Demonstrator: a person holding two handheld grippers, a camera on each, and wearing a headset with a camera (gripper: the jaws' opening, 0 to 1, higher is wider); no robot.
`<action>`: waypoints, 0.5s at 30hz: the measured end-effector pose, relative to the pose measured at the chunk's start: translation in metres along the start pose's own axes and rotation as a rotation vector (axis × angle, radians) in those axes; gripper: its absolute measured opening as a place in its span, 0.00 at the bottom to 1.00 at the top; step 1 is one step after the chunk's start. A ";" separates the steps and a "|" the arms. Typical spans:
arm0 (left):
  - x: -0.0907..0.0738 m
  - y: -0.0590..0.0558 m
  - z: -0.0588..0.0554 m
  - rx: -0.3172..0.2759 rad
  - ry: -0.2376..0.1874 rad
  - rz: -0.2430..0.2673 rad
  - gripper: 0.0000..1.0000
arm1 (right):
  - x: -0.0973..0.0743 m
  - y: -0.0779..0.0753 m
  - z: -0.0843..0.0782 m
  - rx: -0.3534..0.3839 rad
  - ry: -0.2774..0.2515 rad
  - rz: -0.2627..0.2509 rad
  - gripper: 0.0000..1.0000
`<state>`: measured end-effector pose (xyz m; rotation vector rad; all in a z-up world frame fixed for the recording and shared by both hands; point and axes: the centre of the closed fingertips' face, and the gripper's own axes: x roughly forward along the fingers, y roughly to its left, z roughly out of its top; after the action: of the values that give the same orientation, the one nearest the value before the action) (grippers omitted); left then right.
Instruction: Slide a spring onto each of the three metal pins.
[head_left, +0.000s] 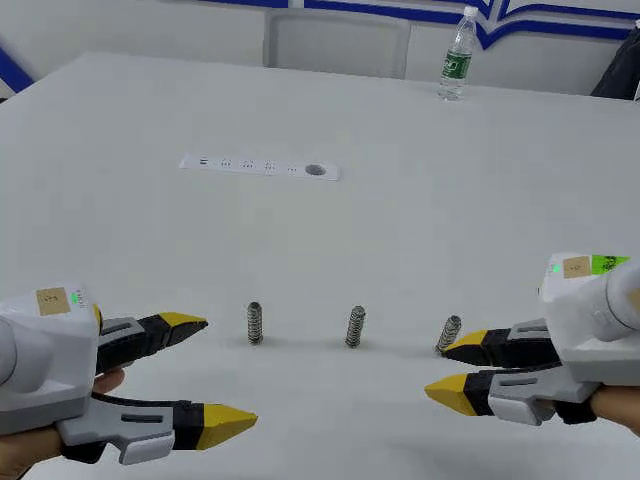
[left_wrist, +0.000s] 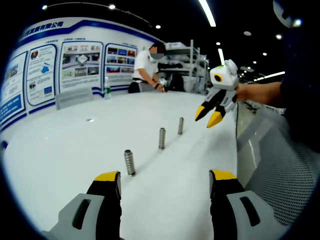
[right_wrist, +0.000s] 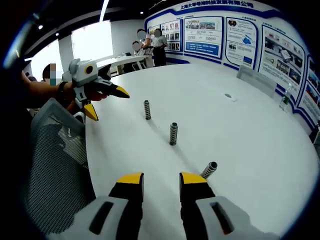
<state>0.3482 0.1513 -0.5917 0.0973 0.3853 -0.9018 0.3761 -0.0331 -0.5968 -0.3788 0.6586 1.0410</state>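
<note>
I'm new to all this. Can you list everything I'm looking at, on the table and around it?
Table: one, white, spans the scene.
Springs: three, grey metal, standing in a row between the grippers; the rightmost leans.
Power strip: one, white, flat on the table beyond the springs.
Water bottle: one, clear with a green label, upright near the far edge.
Chair: one, grey, behind the far edge.
Left gripper: one, grey with black and yellow jaws, open, left of the springs.
Right gripper: one, same colours, open, beside the rightmost spring.
</note>
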 end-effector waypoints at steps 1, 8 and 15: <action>0.000 0.000 0.000 0.000 0.000 0.001 0.73 | -0.002 -0.003 -0.002 0.006 -0.004 -0.009 0.30; 0.000 0.001 -0.001 -0.005 0.001 0.003 0.73 | -0.010 -0.015 -0.006 0.013 -0.028 -0.035 0.35; 0.001 0.000 -0.003 -0.007 0.004 0.002 0.74 | -0.014 -0.020 -0.013 0.010 -0.073 -0.034 0.40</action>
<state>0.3481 0.1515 -0.5949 0.0927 0.3921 -0.8980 0.3851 -0.0589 -0.5974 -0.3412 0.5900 1.0139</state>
